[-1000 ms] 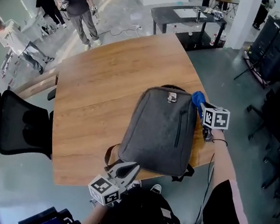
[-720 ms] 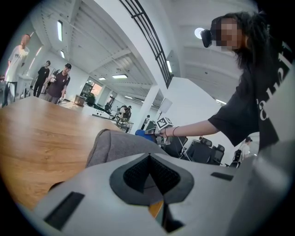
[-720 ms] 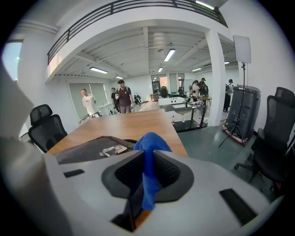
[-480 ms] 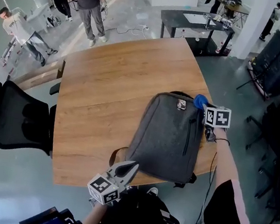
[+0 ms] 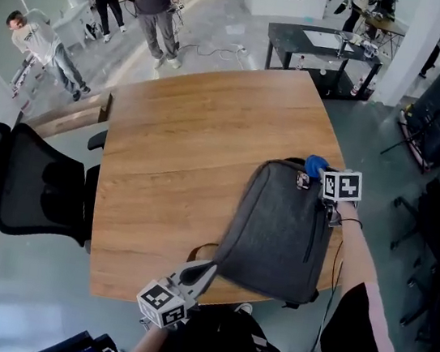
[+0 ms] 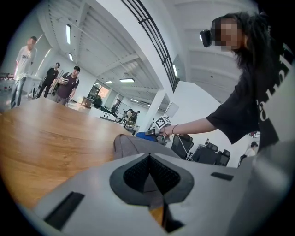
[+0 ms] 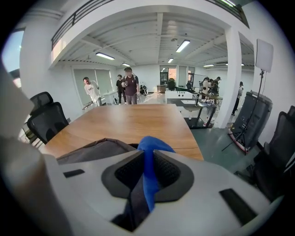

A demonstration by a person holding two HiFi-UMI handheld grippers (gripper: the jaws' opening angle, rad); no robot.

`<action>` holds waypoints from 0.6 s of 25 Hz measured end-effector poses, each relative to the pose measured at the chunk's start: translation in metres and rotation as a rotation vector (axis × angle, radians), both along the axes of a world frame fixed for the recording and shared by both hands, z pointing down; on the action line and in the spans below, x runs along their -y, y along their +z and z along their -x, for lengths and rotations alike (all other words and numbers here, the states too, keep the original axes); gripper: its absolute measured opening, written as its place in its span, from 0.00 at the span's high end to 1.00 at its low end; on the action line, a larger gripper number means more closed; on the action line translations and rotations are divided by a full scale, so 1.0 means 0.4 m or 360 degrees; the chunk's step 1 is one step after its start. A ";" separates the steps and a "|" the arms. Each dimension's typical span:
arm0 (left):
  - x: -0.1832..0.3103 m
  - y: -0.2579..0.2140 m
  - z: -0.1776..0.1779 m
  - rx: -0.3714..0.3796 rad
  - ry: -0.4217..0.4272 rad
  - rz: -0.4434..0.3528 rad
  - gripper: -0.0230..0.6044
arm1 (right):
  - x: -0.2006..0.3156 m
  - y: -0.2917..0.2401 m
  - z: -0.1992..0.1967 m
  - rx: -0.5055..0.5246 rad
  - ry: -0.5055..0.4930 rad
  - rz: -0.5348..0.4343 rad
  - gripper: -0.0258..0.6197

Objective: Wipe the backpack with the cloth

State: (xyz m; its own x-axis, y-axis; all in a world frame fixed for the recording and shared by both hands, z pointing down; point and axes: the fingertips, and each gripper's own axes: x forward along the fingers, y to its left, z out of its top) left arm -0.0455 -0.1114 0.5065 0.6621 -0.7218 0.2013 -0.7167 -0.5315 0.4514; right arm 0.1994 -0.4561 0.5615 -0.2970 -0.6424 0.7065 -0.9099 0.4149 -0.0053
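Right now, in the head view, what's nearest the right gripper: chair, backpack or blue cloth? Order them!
1. Blue cloth: in the right gripper's jaws.
2. Backpack: beside it, on the table.
3. Office chair: far left, beyond the table.

From where I stand, the only lettering is white print on the person's black shirt (image 5: 219, 347), roughly "alle", cut off at the bottom edge. The small tag (image 5: 304, 180) on the backpack (image 5: 277, 229) is too small to read.
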 end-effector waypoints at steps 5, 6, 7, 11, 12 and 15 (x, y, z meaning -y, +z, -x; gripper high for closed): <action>0.004 0.013 0.048 -0.0005 -0.0051 0.0017 0.96 | 0.025 0.011 0.072 0.0010 -0.0033 0.0020 0.86; 0.005 0.017 0.054 -0.0005 -0.0060 0.0021 0.96 | 0.029 0.011 0.094 0.0039 -0.0052 0.0026 0.86; 0.006 0.019 0.059 -0.0006 -0.0066 0.0027 0.96 | 0.033 0.010 0.118 0.0073 -0.0072 0.0033 0.86; 0.004 0.019 0.068 -0.0022 -0.0075 0.0034 0.96 | 0.039 0.013 0.208 0.0126 -0.0146 0.0060 0.86; 0.004 0.018 0.073 -0.0026 -0.0079 0.0031 0.96 | 0.040 0.015 0.228 0.0113 -0.0168 0.0064 0.86; 0.004 0.016 0.088 -0.0034 -0.0100 0.0026 0.96 | 0.044 0.019 0.279 0.0075 -0.0220 0.0074 0.86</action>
State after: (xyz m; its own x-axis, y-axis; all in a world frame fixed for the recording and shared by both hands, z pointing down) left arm -0.0808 -0.1132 0.5129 0.6197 -0.7590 0.1998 -0.7388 -0.4781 0.4750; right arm 0.0878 -0.4735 0.5693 -0.4142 -0.5597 0.7178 -0.8422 0.5347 -0.0691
